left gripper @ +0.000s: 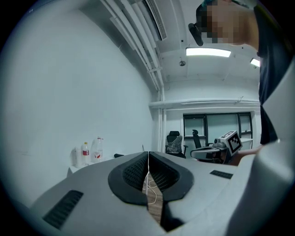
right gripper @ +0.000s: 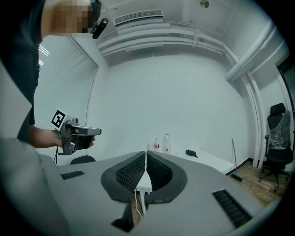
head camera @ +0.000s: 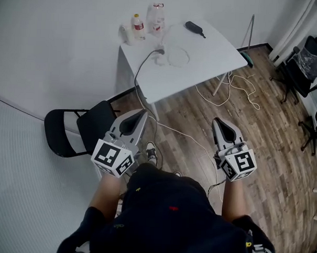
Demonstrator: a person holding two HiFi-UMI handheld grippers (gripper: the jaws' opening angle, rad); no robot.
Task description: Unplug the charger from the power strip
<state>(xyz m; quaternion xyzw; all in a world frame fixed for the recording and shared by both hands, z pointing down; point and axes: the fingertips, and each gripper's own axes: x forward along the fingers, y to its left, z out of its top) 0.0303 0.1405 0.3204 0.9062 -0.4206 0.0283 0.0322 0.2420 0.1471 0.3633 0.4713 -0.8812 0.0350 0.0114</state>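
White table (head camera: pixel 213 63) bears a small white charger (head camera: pixel 161 58), cord (head camera: pixel 188 58) looped.

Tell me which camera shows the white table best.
The head view: it looks down on the whole white table, top and legs. The left gripper view catches only an edge; the right gripper view shows part of the top.

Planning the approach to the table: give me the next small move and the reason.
Probably step toward the white table, bringing both grippers nearer what looks like the power strip. The left gripper and right gripper are shut, empty, and far short of the table.
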